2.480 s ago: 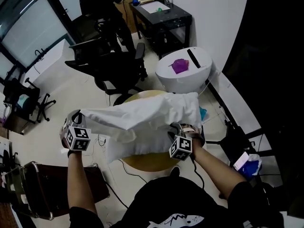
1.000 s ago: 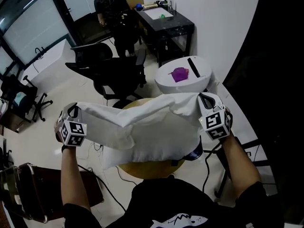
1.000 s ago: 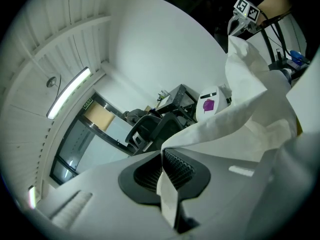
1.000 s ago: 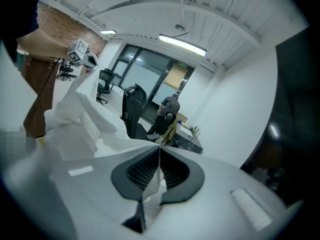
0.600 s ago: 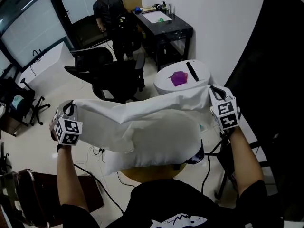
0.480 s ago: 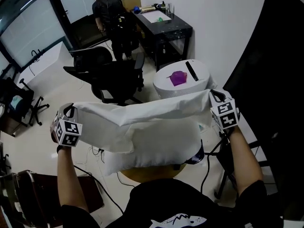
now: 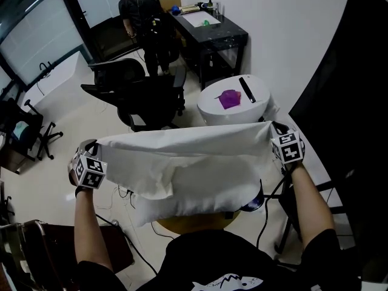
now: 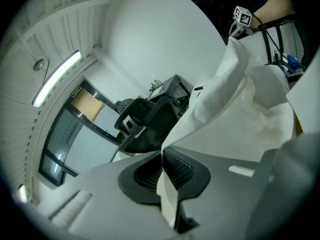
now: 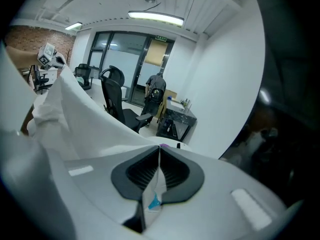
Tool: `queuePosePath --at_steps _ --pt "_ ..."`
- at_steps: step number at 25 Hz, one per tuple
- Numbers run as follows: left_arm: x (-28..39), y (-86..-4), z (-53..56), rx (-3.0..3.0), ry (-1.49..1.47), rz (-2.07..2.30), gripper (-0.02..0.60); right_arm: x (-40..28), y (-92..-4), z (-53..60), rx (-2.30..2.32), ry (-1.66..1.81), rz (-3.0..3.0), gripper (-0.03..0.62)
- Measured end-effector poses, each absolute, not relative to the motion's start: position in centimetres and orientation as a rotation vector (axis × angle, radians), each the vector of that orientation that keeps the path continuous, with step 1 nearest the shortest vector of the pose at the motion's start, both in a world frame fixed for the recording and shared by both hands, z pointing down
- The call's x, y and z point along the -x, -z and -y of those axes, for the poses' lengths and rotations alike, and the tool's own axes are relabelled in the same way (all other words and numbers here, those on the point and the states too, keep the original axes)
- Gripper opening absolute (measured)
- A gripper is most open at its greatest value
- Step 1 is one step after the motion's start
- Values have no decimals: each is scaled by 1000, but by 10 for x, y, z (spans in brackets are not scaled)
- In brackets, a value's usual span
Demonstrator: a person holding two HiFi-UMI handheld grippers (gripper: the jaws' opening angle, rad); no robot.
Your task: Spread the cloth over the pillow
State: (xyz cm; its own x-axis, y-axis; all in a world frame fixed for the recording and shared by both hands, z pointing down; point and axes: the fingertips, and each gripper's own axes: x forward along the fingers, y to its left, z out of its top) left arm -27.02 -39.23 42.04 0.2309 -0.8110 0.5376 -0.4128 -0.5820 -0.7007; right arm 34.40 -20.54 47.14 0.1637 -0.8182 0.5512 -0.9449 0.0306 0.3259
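Now the left gripper [image 8: 161,170] is clamped shut on one corner of the cloth [image 7: 182,156], the white fabric pinched between its ribbed pads and trailing away to the right. At the right, the right gripper [image 9: 159,171] is likewise closed on the opposite corner, with a thin fold and a small blue tag caught between its pads. Between the two, the cloth's far edge is pulled out nearly straight from left to right, and the rest sags toward the person. Under it lies the pillow [image 7: 200,202], its near side showing below the cloth's hem; whether the cloth rests on it is unclear. Below the pillow a round wooden table [image 7: 182,224] shows. Farther off stands a white round table [image 7: 212,111] with a purple thing [image 7: 230,97] on it, black chairs [image 7: 145,93] to its left, and a dark desk [image 7: 209,29] by the far wall, with a person [image 7: 140,8] beside it.
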Motion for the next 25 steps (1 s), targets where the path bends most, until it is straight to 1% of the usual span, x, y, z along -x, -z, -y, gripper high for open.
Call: queuePosePath --at_steps 17,25 --pt "247 -293 454 1953 1068 -1164 0 -373 -334 269 -1957 6 1652 17" --pt "248 -259 476 1903 1032 -1176 0 -376 -307 291 -1966 52 1629 17"
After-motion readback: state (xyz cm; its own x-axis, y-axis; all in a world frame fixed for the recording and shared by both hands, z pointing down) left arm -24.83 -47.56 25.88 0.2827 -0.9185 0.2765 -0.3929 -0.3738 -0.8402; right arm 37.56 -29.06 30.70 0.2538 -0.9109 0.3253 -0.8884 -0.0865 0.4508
